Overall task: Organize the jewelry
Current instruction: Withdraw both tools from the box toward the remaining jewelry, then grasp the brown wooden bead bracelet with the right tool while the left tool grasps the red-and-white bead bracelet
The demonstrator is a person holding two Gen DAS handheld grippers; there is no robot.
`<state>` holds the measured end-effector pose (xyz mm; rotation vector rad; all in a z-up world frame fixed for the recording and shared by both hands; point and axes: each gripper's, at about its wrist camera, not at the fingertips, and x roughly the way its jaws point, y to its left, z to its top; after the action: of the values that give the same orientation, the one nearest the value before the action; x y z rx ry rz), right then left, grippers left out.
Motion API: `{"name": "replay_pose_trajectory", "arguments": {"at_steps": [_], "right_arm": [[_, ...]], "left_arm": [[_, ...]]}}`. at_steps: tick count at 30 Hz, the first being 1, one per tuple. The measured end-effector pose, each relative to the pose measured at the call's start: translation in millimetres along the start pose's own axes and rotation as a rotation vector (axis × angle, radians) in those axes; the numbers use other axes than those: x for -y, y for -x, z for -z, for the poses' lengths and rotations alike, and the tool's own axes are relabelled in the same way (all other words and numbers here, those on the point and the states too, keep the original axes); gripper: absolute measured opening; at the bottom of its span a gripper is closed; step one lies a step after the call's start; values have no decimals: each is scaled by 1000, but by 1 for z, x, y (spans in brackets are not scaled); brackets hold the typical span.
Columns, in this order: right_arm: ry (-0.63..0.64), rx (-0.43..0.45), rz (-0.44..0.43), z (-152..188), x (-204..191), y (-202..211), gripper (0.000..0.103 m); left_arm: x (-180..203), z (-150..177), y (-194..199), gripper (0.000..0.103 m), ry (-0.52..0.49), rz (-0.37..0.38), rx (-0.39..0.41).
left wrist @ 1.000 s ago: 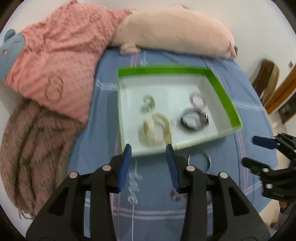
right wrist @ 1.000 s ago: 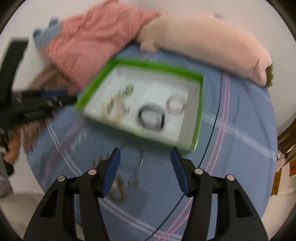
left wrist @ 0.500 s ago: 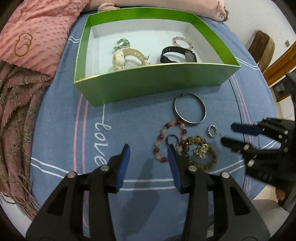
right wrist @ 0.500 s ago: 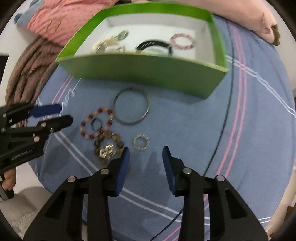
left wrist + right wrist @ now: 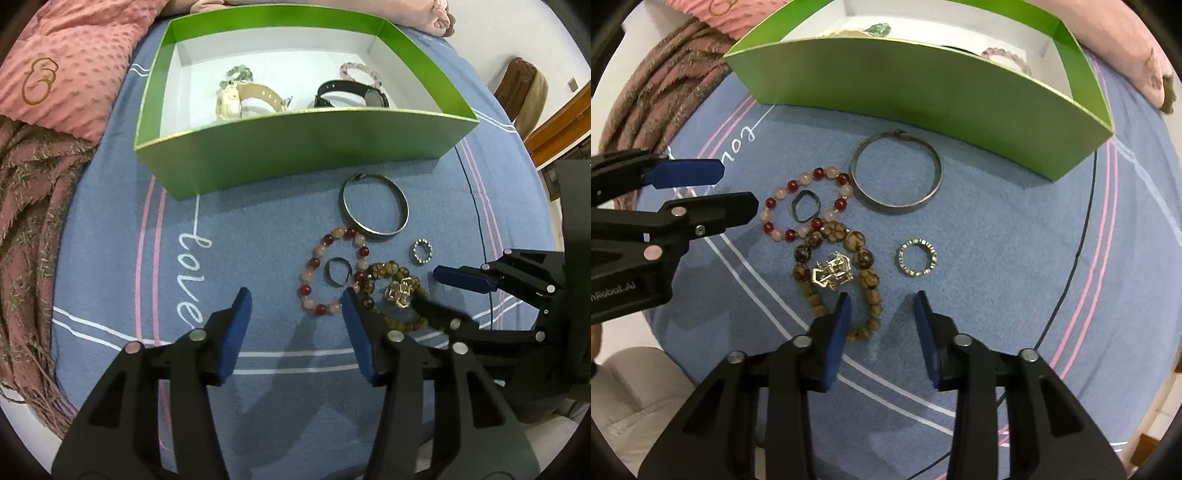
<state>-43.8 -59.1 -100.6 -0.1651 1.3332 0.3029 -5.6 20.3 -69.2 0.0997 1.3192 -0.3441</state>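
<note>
Loose jewelry lies on the blue bedsheet in front of a green box (image 5: 306, 147) (image 5: 923, 96): a silver bangle (image 5: 375, 208) (image 5: 895, 175), a red-and-pink bead bracelet (image 5: 334, 271) (image 5: 807, 203) around a small dark ring (image 5: 805, 206), a brown bead bracelet (image 5: 834, 273) with a metal charm (image 5: 833, 275), and a sparkly ring (image 5: 422, 252) (image 5: 916, 257). The box holds a beige watch (image 5: 243, 99), a black watch (image 5: 351, 94) and bead bracelets. My left gripper (image 5: 295, 306) is open, near the red bracelet. My right gripper (image 5: 881, 308) is open, just before the sparkly ring and brown bracelet.
A pink dotted blanket (image 5: 66, 62) and a brown fringed throw (image 5: 26, 221) lie left of the box. A pink plush pillow (image 5: 436, 18) lies behind it. A wooden chair (image 5: 524, 92) stands off the bed to the right.
Both grippers have dropped low and moved in toward the loose jewelry in front of the box. The right gripper's jaws have narrowed somewhat. No item has been picked up.
</note>
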Motion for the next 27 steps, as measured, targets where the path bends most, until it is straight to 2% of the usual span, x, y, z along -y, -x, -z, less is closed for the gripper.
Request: {"name": "replay_pose_trajectory", "arguments": {"at_steps": [1, 2, 3, 8, 11, 13, 17, 23, 27], "right_arm": [[20, 3, 29, 0, -4, 0, 20], [36, 7, 45, 0, -7, -1, 10], [40, 8, 44, 1, -8, -1, 8], [23, 5, 15, 2, -8, 0, 7], [12, 3, 10, 5, -6, 1, 7], [1, 2, 8, 9, -3, 3, 7], [-22, 1, 6, 24, 17, 9, 7], [-41, 2, -1, 20, 26, 6, 7], [-41, 3, 0, 16, 17, 2, 7]], "left_arm": [[0, 1, -1, 52, -4, 1, -4], [2, 1, -3, 52, -9, 1, -10], [3, 2, -5, 52, -15, 3, -15], [4, 1, -9, 49, -15, 16, -25], [1, 0, -12, 42, -3, 24, -31], [0, 0, -16, 32, 2, 9, -37], [-1, -1, -20, 32, 7, -7, -44], [6, -5, -23, 32, -22, -19, -43], [13, -4, -26, 21, -46, -38, -40]]}}
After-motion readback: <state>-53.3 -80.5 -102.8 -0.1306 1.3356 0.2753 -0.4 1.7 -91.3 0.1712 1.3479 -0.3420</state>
